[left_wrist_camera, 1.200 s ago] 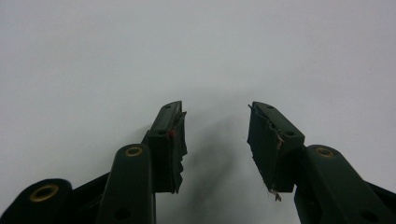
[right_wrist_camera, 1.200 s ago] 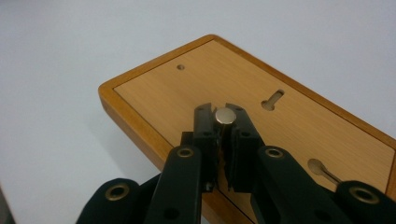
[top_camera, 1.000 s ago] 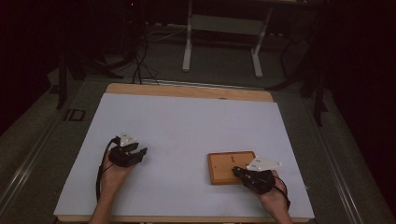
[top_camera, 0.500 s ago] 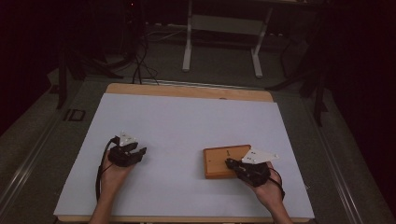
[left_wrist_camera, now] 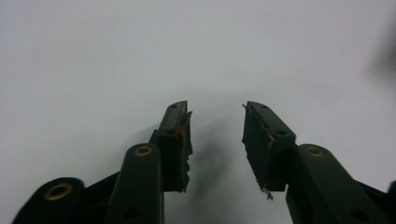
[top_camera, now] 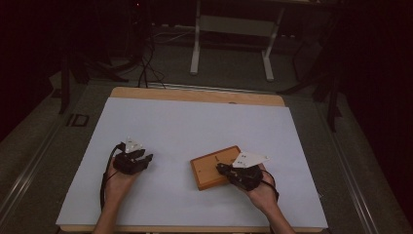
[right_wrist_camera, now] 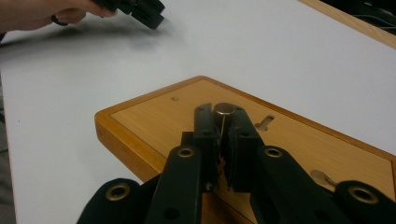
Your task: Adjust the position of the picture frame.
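A flat wooden board lies at an angle on the white table top, right of centre near the front. In the right gripper view the board shows keyhole slots, and a small metal pin with a round head stands on it. My right gripper reaches over the board from the right; its jaws are shut on the pin. My left gripper rests at the front left, open, with bare table between its fingers.
The table's wooden far edge runs along the back. Beyond it, on the dark floor, stand a metal frame's legs and cables. The person's other hand and the left gripper lie far off in the right gripper view.
My right gripper has dragged the board leftward and turned it, so its left end now points toward the front. The left gripper has stayed put.
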Available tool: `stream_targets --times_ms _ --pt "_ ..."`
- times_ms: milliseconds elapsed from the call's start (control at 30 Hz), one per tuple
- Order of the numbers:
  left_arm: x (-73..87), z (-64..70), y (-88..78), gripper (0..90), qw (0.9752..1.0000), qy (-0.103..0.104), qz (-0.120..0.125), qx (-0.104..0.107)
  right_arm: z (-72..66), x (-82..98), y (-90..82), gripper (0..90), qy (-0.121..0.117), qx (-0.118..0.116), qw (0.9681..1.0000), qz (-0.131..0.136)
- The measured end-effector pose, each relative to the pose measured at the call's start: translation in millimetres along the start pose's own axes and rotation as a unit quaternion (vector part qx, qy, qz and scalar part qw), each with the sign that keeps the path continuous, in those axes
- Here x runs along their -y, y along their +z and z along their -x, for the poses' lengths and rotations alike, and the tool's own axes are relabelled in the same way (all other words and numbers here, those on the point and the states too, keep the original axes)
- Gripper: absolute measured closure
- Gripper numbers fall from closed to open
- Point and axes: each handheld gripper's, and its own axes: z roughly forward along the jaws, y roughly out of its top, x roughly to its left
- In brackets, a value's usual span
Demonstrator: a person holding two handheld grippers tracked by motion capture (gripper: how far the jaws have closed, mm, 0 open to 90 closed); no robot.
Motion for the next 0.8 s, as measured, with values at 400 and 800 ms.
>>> stream_targets --times_ms 400,800 --pt "-3.1 8.3 0.1 87.6 0.9984 0.028 -0.001 0.049 -8.7 -15.6 20.1 84.7 -0.022 -0.025 0.9994 0.010" --pt "-5.4 14.6 0.8 89.6 0.9951 0.044 -0.007 0.088 -26.4 -29.2 52.2 84.7 -0.051 -0.075 0.9957 0.020"
